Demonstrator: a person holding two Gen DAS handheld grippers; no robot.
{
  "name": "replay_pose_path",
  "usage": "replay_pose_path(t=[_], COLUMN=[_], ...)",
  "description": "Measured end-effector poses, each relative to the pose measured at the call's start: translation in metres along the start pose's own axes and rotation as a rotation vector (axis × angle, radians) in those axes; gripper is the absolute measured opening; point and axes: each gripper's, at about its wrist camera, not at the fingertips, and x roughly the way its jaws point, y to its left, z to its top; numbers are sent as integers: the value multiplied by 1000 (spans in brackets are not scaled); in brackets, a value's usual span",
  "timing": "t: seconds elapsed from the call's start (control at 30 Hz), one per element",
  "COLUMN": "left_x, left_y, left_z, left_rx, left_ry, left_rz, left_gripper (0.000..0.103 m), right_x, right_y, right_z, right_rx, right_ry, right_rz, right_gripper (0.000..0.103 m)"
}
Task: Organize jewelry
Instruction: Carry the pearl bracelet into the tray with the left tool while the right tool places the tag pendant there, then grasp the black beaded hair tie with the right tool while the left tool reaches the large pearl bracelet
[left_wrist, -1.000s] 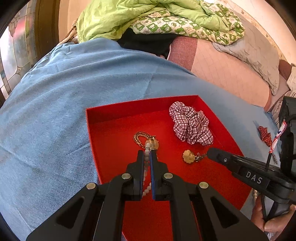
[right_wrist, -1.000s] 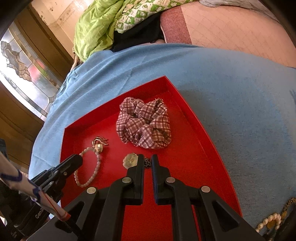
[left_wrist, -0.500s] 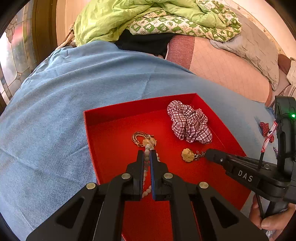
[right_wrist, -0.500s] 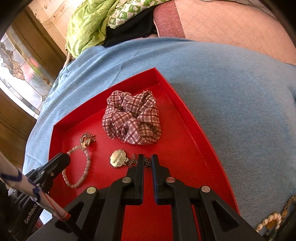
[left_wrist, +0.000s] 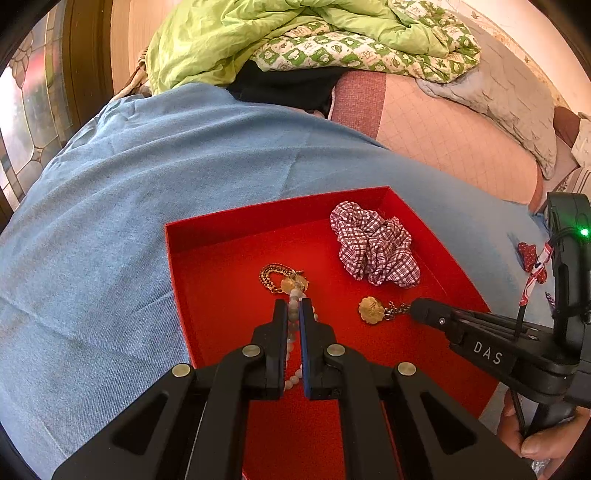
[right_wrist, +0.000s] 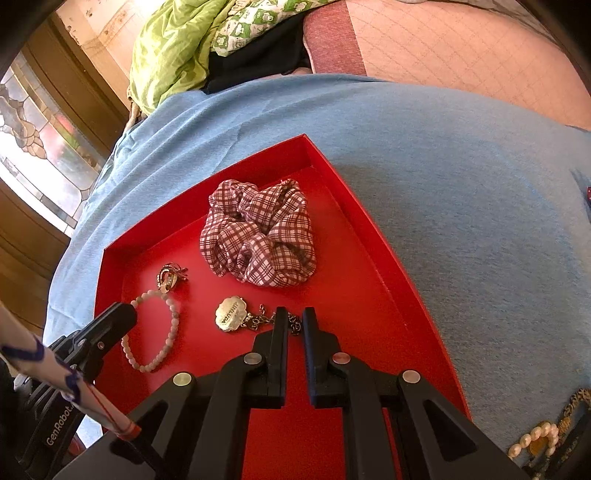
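Note:
A red tray (left_wrist: 277, 210) lies on a blue cloth. In it are a plaid scrunchie (left_wrist: 373, 247), a small gold beaded piece (left_wrist: 280, 278), a pale bead bracelet (right_wrist: 171, 325) and a gold charm (right_wrist: 231, 314) on a chain (right_wrist: 258, 321). My left gripper (left_wrist: 293, 308) is down at the tray floor, shut, with the bracelet's beads filling the narrow gap between its pads. My right gripper (right_wrist: 294, 317) is shut on the free end of the chain, low over the tray, just right of the charm. The bracelet's left side is hidden behind the left fingers (right_wrist: 118, 314).
Pearl and gold jewelry (right_wrist: 539, 439) lies on the blue cloth (right_wrist: 461, 184) right of the tray, and a red bow (left_wrist: 530, 254) lies beyond it. Green bedding (left_wrist: 258, 33) is piled at the back. A hand (left_wrist: 535, 443) holds the right gripper.
The charm now sits farther left of my right fingers, with more chain drawn out between them. The left gripper and the bracelet look unchanged.

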Motion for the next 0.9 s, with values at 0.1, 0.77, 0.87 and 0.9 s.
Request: replay_pose_path(t=[0.1, 0.77, 0.87, 0.9], left_x=[-1, -12, -16, -17], left_y=[0, -8, -13, -13], left_z=[0, 3, 3, 3], left_rx=[1, 6, 19, 20], left_ry=[0, -34, -49, -53], left_rz=[0, 7, 22, 26], left_gripper=[6, 24, 24, 26], right_x=[0, -28, -38, -42], right_y=[1, 2, 2, 1], right_z=[0, 1, 0, -1], right_rx=[-2, -32, -34, -33], right_ry=[2, -33, -49, -52], right_rz=[-3, -21, -18, -15], right_gripper=[9, 9, 9, 9])
